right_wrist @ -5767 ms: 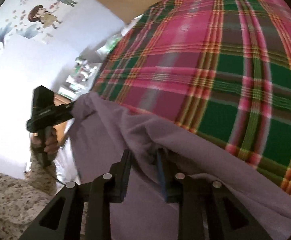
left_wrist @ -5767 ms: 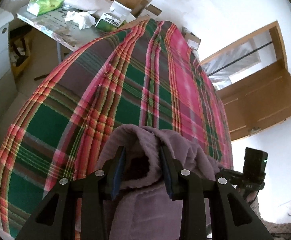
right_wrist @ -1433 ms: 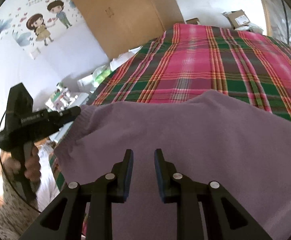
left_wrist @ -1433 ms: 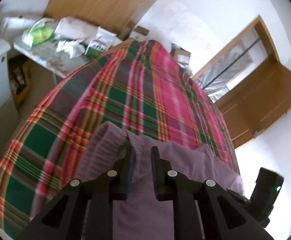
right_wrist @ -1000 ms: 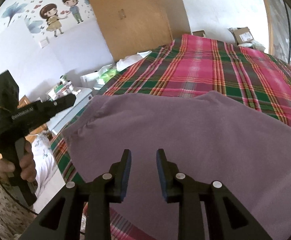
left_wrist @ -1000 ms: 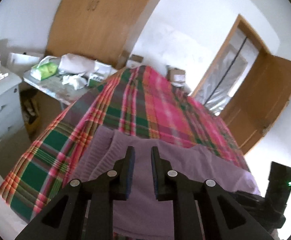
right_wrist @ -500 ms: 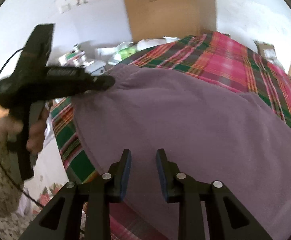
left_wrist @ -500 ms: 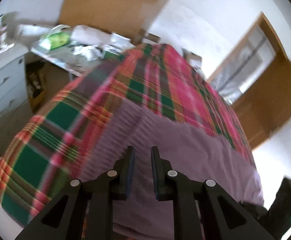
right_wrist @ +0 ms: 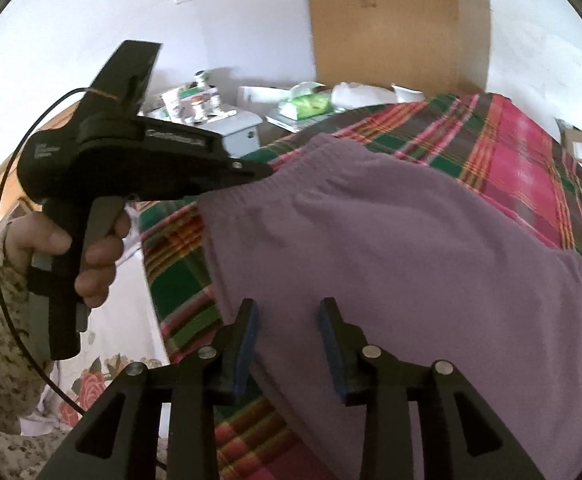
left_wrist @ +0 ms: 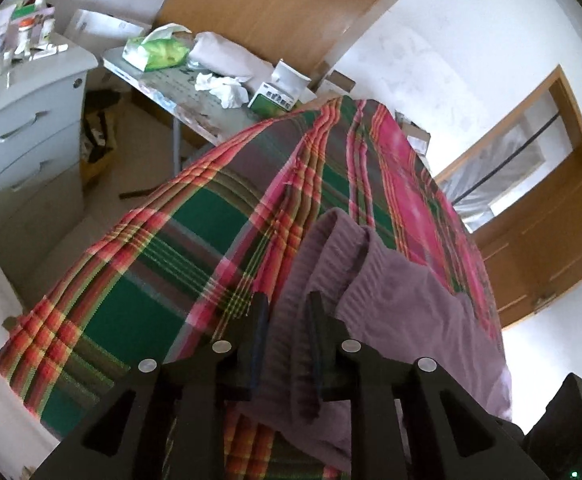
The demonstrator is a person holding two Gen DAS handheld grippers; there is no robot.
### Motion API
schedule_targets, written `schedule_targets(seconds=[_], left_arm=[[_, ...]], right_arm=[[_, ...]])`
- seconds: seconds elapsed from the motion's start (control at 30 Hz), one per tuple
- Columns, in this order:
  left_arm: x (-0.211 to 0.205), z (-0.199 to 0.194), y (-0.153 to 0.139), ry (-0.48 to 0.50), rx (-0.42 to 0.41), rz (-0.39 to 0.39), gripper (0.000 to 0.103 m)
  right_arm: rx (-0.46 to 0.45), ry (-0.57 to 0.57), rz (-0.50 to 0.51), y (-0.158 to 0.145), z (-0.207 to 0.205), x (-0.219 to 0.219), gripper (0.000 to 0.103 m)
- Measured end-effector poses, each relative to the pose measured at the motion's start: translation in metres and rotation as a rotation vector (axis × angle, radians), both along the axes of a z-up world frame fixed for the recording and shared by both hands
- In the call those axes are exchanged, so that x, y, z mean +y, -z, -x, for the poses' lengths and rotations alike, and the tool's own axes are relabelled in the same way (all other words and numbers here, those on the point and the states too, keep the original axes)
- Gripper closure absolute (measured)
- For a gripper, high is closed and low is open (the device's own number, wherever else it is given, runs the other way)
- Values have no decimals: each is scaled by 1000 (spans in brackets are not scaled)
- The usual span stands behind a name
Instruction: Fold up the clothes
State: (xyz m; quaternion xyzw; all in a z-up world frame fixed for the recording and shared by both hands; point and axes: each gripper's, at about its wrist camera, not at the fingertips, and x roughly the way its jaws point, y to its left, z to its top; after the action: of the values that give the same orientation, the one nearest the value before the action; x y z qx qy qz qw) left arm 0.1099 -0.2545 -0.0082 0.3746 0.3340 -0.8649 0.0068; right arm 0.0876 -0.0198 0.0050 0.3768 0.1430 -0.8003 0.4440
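A purple knit garment lies spread on the plaid bed, its ribbed hem toward the bed's near corner. In the left wrist view the hem of the garment runs between the fingers of my left gripper, which is shut on it. The right wrist view shows the left gripper pinching that hem at the garment's far left edge, held by a hand. My right gripper hovers over the garment's near edge with its jaws apart, open.
A white drawer unit and a cluttered side table with a green tissue pack stand left of the bed. A wooden wardrobe is behind, and a wooden door at the right.
The garment, held up stretched between both grippers a second ago, now rests on the bed. My right gripper's jaws have widened and let go. The left gripper dropped lower, still holding the hem.
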Motion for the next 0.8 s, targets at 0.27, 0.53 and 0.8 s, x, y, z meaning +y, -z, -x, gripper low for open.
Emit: schedule_targets(seconds=[0.27,0.53,0.8], left_arm=[[-9,-1,0,9,-31,-93,79],[-16,-5,1,25,-65,-144,71],[-18,-2,1,72,-93,-197,63]], right_arm=[[63,-71,5,-7,-13,-22,56],[137,-122,-88,7,-23,-61,54],[193,-52,-120,11,-18,-64,75]])
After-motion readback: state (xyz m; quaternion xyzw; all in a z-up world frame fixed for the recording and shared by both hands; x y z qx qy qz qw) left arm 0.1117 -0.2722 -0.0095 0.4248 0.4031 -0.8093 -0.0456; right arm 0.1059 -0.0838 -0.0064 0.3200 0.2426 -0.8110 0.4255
